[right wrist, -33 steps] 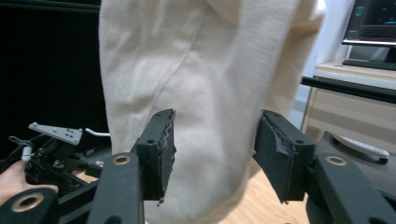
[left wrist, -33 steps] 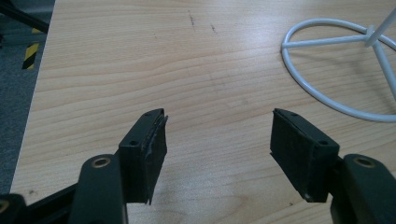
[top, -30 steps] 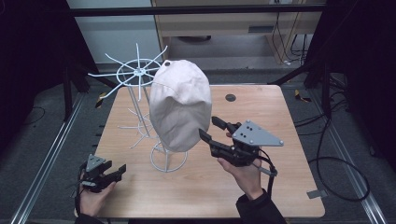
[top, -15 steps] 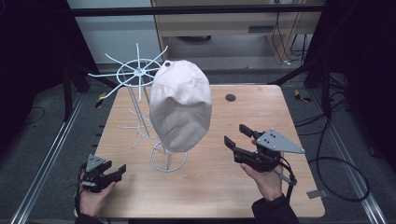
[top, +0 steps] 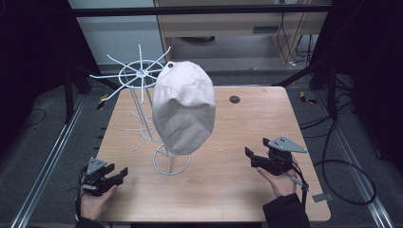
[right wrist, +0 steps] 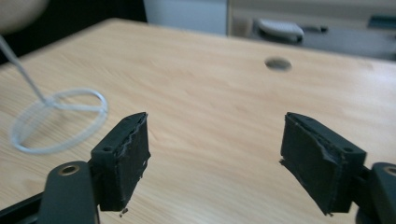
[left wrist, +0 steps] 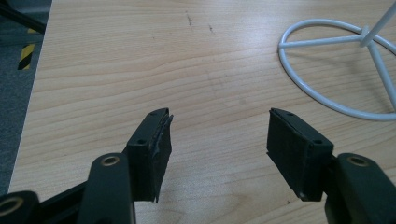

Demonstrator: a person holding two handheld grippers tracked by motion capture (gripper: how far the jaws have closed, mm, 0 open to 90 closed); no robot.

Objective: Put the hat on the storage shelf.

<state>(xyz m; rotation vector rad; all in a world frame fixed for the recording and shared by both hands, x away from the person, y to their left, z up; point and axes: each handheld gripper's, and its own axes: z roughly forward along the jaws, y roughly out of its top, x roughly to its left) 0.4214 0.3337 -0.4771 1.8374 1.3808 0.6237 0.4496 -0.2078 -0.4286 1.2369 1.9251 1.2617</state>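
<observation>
Beige cap (top: pixel 183 111) sits on its wire stand (top: pixel 171 164); we hold both grippers, left (top: pixel 115 174) and right (top: pixel 253 156), spread and empty, the left's jaws just narrowing, the right's just widening.

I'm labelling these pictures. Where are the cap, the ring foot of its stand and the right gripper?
cap (top: pixel 184 111), high view, crown panel.
ring foot (left wrist: pixel 299 88), left gripper view, white wire rim.
right gripper (top: pixel 256 151), high view, between its fingers.

The beige cap (top: pixel 184 111) covers the top of the white wire stand (top: pixel 171 164), hiding how it sits there, while the right gripper view shows the stand's base ring (right wrist: pixel 58 119) only as a blur. In the left gripper view, the ring (left wrist: pixel 336 70) is cut off at the right edge.
</observation>
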